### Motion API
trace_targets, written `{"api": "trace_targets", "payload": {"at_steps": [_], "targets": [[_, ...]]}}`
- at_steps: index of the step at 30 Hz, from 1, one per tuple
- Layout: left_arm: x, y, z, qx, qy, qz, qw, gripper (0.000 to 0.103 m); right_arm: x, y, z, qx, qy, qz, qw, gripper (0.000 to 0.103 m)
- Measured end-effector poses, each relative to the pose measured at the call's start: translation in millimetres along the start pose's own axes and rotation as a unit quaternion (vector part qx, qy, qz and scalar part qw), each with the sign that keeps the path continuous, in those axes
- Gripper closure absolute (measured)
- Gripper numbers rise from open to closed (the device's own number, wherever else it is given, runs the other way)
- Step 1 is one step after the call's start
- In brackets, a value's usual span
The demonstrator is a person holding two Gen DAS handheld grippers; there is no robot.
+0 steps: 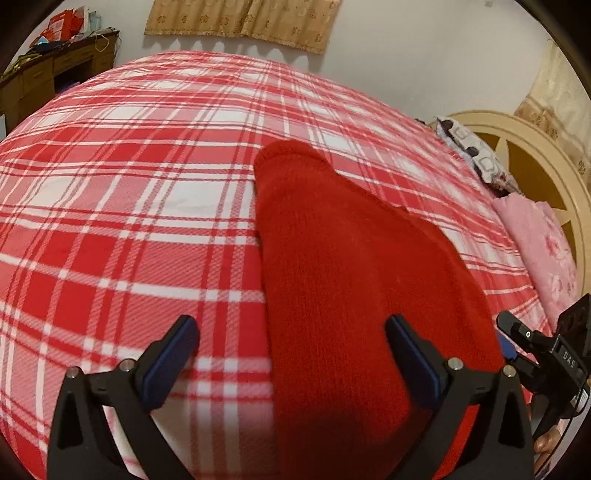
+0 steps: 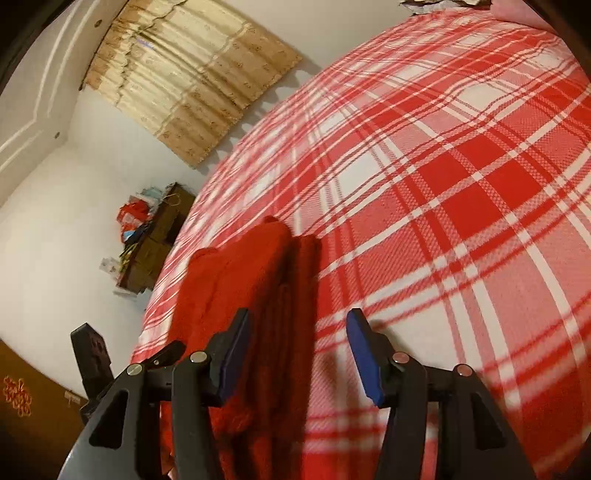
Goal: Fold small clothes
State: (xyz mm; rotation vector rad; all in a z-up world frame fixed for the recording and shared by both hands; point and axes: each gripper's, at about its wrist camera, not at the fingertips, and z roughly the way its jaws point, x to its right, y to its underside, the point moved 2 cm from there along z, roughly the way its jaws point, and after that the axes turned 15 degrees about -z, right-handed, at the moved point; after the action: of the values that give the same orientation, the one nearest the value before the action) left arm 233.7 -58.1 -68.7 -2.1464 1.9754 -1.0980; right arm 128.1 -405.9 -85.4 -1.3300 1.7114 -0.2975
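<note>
A red knitted garment [image 1: 351,266] lies flat on the red and white plaid bedspread [image 1: 129,206], its narrow sleeve-like end pointing away. My left gripper [image 1: 291,354] is open, low over the garment's near left edge: the right pad is above the red knit, the left pad above the bedspread. In the right wrist view the garment [image 2: 243,288] lies folded in a long strip. My right gripper [image 2: 299,350] is open above the garment's right edge, holding nothing. The right gripper also shows in the left wrist view [image 1: 535,347], next to the garment's right side.
A cream headboard [image 1: 535,173], a patterned pillow [image 1: 476,155] and a pink floral quilt [image 1: 543,251] are at the right of the bed. A wooden desk with clutter [image 1: 48,62] stands by the far wall. Beige curtains [image 1: 243,18] hang behind the bed.
</note>
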Motion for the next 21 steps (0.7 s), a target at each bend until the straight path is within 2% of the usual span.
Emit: {"api": "trace_targets", "payload": {"at_steps": [3,6,10,15,18,20,21], "targets": [[4.1,10.2,-23.1,0.010,0.013,0.029,0.9994,0.003,-16.7,9.3,-20.7,0.002,-0.010,-0.034,0.999,0.049],[3.3,27.9,-50.0,0.033,0.004,0.072,0.9969,0.004,-34.9,24.7,-41.1,0.004,-0.012,-0.067,0.998,0.049],[-8.6,58.0,-72.3,0.026,0.006,0.102,0.9944,0.004,-55.7,47.0,-54.6,-0.006,-0.025,-0.101,0.995,0.049],[-20.3,90.9,-87.7,0.006,0.014,0.128,0.9917,0.004,-73.2,64.1,-44.8,-0.033,-0.021,-0.142,0.989,0.049],[-13.4,107.4,-77.4,0.002,-0.010,0.156,0.9877,0.004,-71.3,66.2,-32.2,-0.044,-0.017,-0.145,0.988,0.049],[-5.3,109.3,-68.8,0.010,-0.037,0.168,0.9849,0.004,-73.1,69.3,-27.0,-0.049,-0.007,-0.152,0.987,0.061],[-3.9,107.9,-65.3,0.014,-0.045,0.169,0.9845,0.004,-72.7,69.7,-24.4,-0.052,-0.006,-0.152,0.987,0.070]]}}
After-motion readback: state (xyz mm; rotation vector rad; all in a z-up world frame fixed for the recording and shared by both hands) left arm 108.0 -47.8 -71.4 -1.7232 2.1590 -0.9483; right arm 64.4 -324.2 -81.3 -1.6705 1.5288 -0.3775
